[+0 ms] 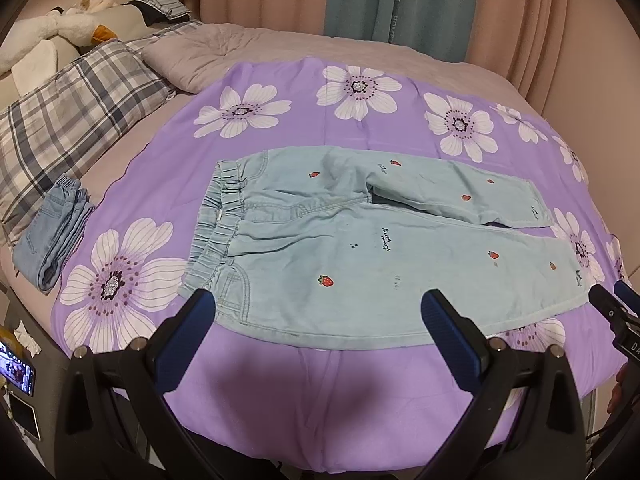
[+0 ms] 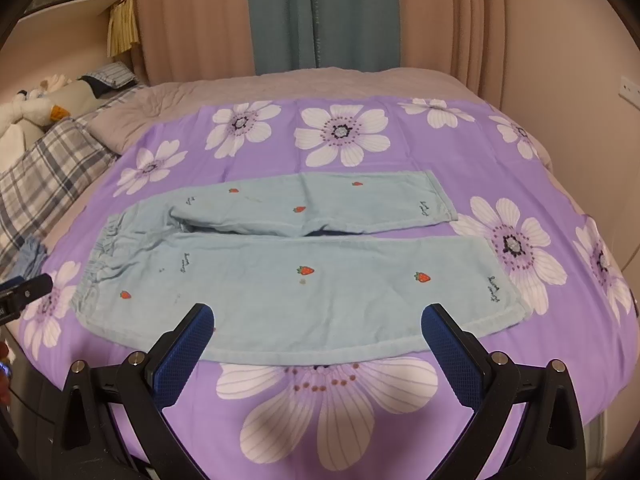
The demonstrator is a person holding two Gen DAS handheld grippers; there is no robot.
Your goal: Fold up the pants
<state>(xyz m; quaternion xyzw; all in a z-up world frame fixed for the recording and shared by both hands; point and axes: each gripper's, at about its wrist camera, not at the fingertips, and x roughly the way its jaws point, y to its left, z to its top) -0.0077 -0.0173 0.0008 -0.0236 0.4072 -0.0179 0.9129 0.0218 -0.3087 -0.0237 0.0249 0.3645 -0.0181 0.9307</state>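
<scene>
Pants (image 1: 360,240) near hem hidden behind left tool (image 1: 318,304)

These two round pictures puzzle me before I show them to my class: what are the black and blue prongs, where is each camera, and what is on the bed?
The prongs are two-finger grippers a person holds, one per hand, each carrying a forward-looking camera. One picture looks along the left gripper, the other along the right gripper. Both are open and hold nothing. Light blue strawberry pants lie flat and unfolded on a purple flowered sheet. Folded jeans lie beside a plaid pillow.
</scene>
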